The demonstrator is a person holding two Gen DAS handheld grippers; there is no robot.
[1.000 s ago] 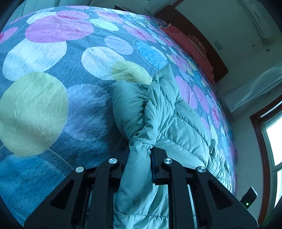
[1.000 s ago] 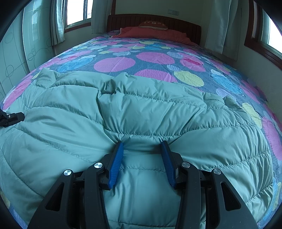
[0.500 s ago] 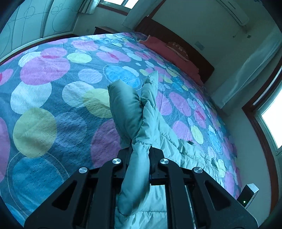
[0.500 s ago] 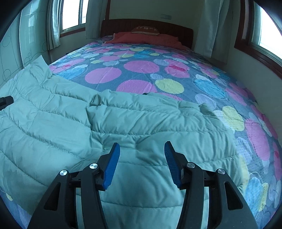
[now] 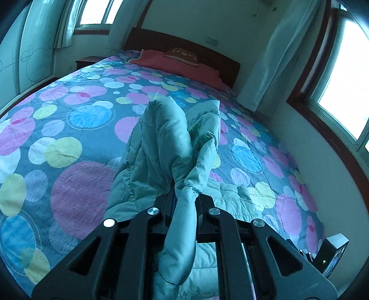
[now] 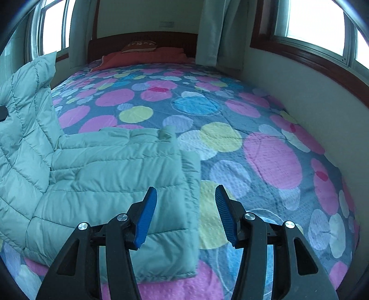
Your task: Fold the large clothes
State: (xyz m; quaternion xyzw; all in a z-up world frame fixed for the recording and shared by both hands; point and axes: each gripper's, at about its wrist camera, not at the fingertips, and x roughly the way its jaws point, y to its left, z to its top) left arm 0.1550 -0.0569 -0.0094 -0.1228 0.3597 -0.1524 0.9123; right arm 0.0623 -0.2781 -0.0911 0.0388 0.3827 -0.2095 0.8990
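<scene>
A mint-green quilted puffer jacket (image 6: 110, 175) lies on the bed with its right side flat and its left side lifted. My left gripper (image 5: 185, 203) is shut on a bunched fold of the jacket (image 5: 175, 147) and holds it up above the bedspread. My right gripper (image 6: 185, 207) is open and empty, hovering over the jacket's right edge with its blue pads (image 6: 147, 217) apart. The tip of the left gripper (image 6: 2, 113) shows at the left edge of the right wrist view.
The bed has a polka-dot bedspread (image 6: 253, 147), a red pillow (image 6: 143, 56) and a dark wooden headboard (image 5: 184, 49). A wall with windows (image 6: 311, 20) and a curtain (image 6: 219, 34) runs along the right side. A small device (image 5: 332, 253) sits at the right.
My left gripper has lifted the jacket's side higher and swung toward the headboard. My right gripper has let go of the jacket, pulled back and moved right to its edge.
</scene>
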